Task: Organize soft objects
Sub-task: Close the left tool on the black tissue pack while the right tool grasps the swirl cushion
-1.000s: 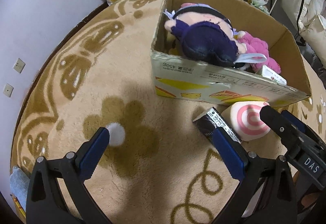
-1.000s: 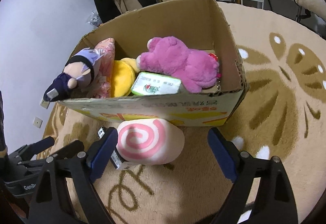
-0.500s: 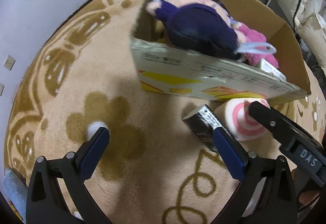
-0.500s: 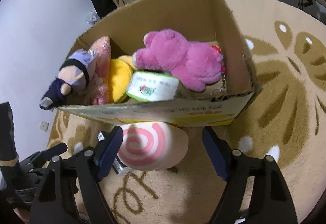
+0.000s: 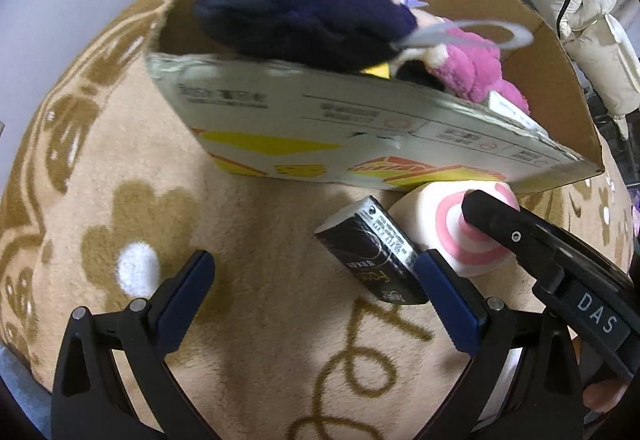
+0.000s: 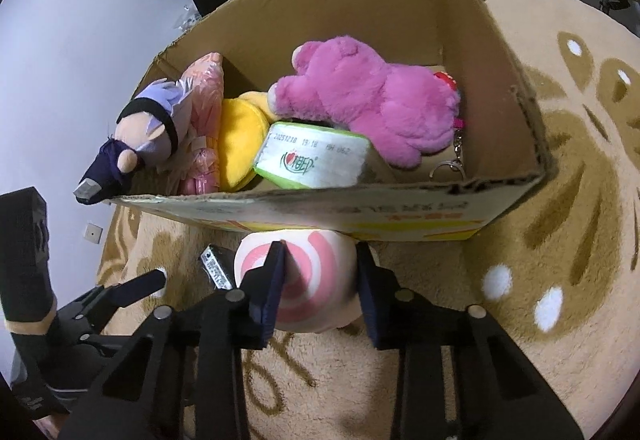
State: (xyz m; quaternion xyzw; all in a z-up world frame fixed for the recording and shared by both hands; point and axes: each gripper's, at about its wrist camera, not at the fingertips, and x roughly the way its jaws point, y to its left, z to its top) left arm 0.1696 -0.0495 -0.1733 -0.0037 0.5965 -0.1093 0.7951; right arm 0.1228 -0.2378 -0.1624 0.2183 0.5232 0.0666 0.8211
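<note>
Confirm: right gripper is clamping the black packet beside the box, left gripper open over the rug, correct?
Not quite. The right gripper is clamping the pink swirl cushion, not the black packet, as the right wrist view shows. The left gripper is open over the rug.

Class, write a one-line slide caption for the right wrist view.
Right gripper, jaws just closing, squeezes the pink swirl plush on the rug beside the toy-filled cardboard box.
</note>
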